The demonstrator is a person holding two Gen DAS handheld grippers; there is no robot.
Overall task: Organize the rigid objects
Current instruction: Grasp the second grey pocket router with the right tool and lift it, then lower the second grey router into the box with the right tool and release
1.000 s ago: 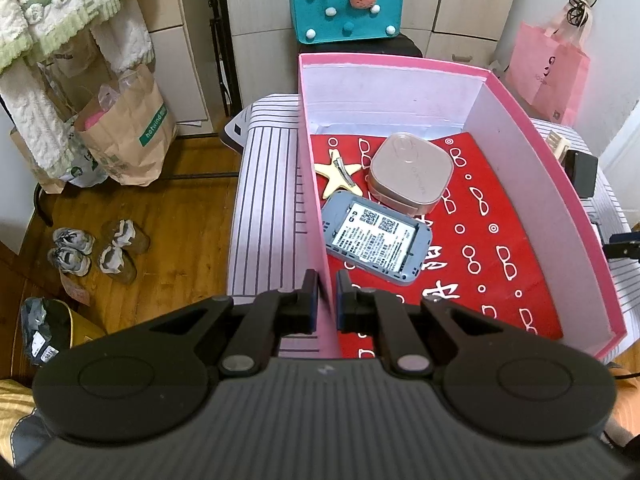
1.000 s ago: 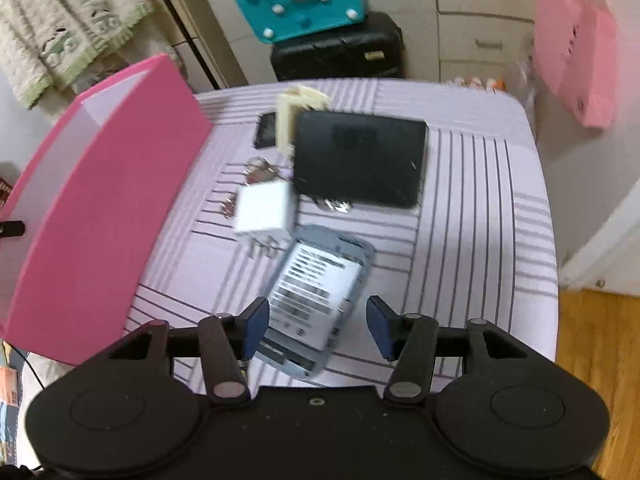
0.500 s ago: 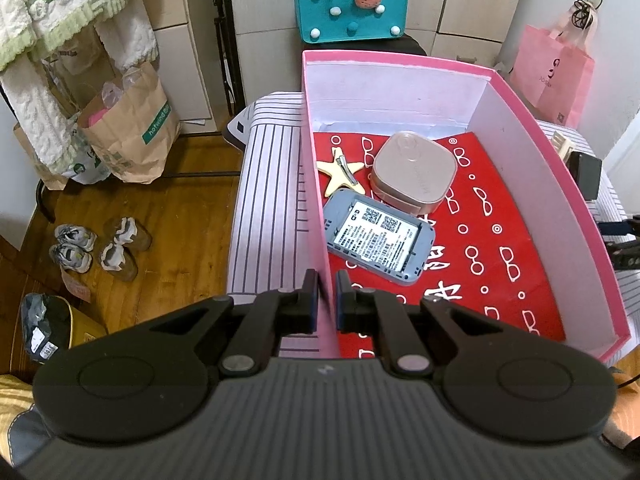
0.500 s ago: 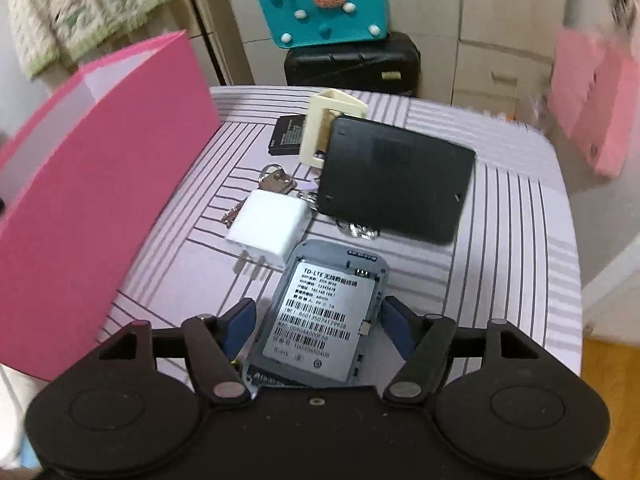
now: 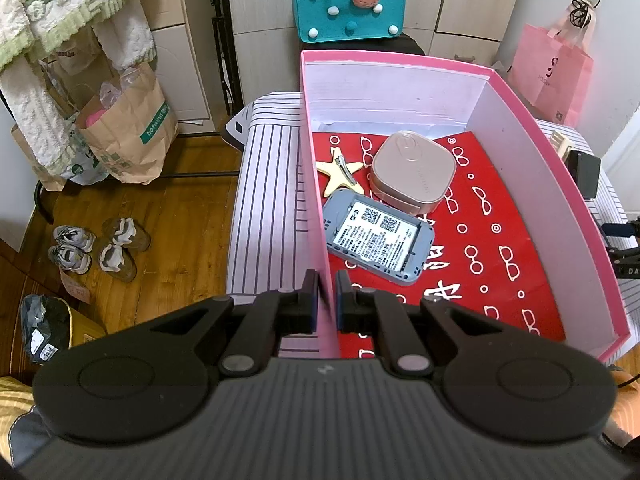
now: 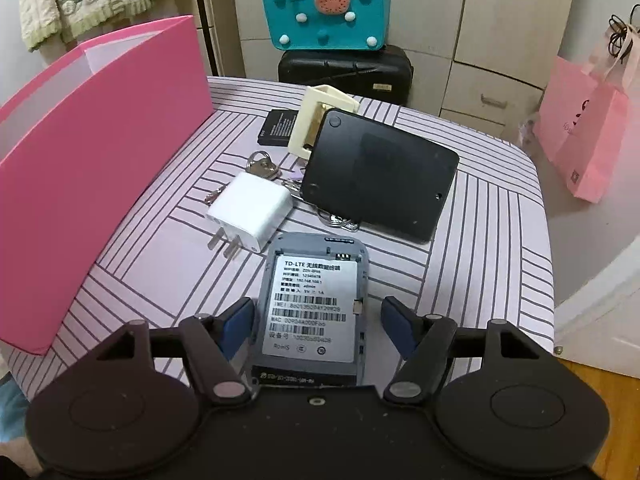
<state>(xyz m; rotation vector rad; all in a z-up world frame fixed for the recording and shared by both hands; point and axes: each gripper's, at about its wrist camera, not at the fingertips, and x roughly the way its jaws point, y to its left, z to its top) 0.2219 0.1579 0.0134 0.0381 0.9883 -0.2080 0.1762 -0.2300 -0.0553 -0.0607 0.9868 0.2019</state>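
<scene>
Jaws: right gripper (image 6: 318, 322) spread, just widened | grey router (image 6: 312, 312) between, untouched | left gripper (image 5: 327, 292) pinching pink box wall (image 5: 316, 216)

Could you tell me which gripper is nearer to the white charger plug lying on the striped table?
The right. The right gripper hovers open astride a grey router beside the white charger plug. The left gripper is clamped on the pink box wall, with the box between it and the plug.

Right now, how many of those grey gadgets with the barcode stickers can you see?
2. One grey gadget lies inside the pink box, beside the star clip. The other grey gadget lies on the striped table, between the right tool's open jaws. More may be hidden.
</scene>
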